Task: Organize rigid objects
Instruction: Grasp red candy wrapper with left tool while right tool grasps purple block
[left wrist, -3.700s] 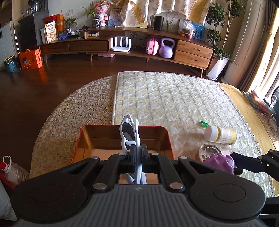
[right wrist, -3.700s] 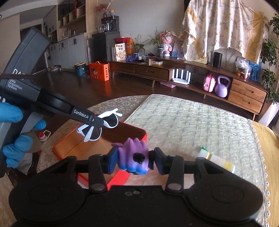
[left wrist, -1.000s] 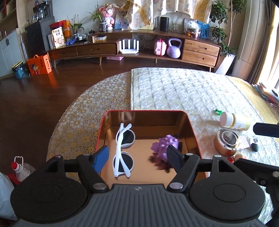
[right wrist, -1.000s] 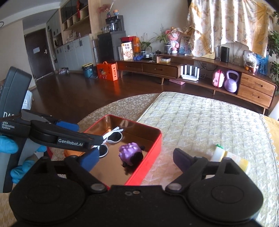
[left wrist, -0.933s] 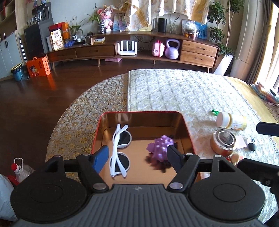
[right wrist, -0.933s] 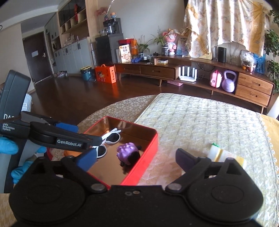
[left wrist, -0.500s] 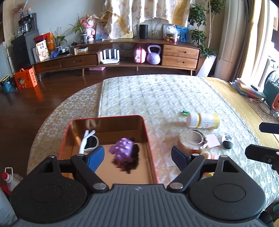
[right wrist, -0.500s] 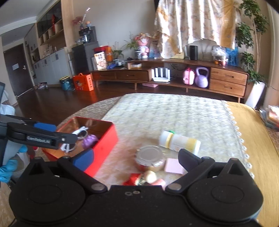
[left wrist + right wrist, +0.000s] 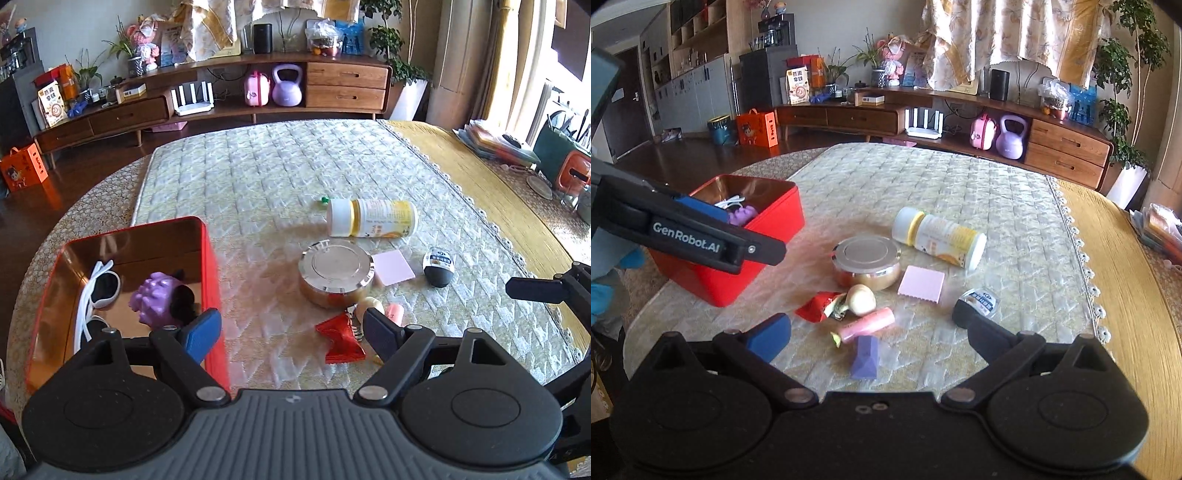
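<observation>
A red tin box (image 9: 210, 258) (image 9: 768, 225) stands at the table's left and holds white sunglasses (image 9: 96, 286) and a purple spiky toy (image 9: 157, 300). My left gripper (image 9: 291, 332) is open and empty, over the box's right edge. My right gripper (image 9: 870, 328) is open and empty above a pink tube (image 9: 866, 324) and a purple block (image 9: 866, 356). Loose on the mat lie a round metal tin (image 9: 337, 271) (image 9: 867, 264), a white and yellow bottle (image 9: 371, 218) (image 9: 938, 236), a pink pad (image 9: 921, 284), a red packet (image 9: 341, 339) (image 9: 816, 306), a small dark bottle (image 9: 439, 266) and a garlic bulb (image 9: 861, 299).
The quilted mat ends in a lace edge (image 9: 1082, 258) at the right, with yellow cloth beyond. A tiny green piece (image 9: 324, 200) lies behind the bottle. Books and a pen holder (image 9: 561, 147) stand at the far right. A wooden sideboard (image 9: 258, 96) lines the back wall.
Both grippers let go of the sunglasses and the purple toy, which now lie in the box. Both have swung right, away from the box, toward the loose objects.
</observation>
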{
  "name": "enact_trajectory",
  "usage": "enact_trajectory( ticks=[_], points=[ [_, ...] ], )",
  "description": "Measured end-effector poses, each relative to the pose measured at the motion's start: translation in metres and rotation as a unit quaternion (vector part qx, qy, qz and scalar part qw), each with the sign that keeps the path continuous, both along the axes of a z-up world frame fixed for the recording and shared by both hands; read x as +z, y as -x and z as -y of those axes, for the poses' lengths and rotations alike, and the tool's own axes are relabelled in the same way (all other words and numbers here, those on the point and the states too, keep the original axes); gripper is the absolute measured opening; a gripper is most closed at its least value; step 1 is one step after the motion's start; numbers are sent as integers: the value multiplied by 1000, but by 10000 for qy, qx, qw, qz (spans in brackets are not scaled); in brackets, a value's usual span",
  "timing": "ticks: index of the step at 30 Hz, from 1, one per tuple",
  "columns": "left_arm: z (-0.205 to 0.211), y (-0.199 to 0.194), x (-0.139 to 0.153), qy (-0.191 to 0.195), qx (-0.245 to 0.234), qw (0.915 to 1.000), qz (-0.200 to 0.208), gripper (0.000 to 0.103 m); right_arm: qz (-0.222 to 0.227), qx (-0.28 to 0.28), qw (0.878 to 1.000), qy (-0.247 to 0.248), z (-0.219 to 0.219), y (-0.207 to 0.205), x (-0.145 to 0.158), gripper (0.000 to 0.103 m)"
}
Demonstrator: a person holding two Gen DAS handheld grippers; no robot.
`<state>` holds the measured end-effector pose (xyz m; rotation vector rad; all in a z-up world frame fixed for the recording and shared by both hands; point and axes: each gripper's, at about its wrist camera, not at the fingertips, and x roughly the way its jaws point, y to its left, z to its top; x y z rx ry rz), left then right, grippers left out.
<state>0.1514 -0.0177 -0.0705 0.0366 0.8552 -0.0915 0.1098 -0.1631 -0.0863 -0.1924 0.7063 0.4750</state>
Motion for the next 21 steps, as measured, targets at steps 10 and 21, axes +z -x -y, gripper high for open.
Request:
enact_trajectory(
  ticks=[10,21],
  points=[
    [29,-10,-34,-45,-92,9992,-387,84,-193,178,9995,169,1,-2,-22,90],
    [25,-24,-51,172,104,9977,-647,75,-399,290,9987,126,-2,-10,-32,65]
  ],
)
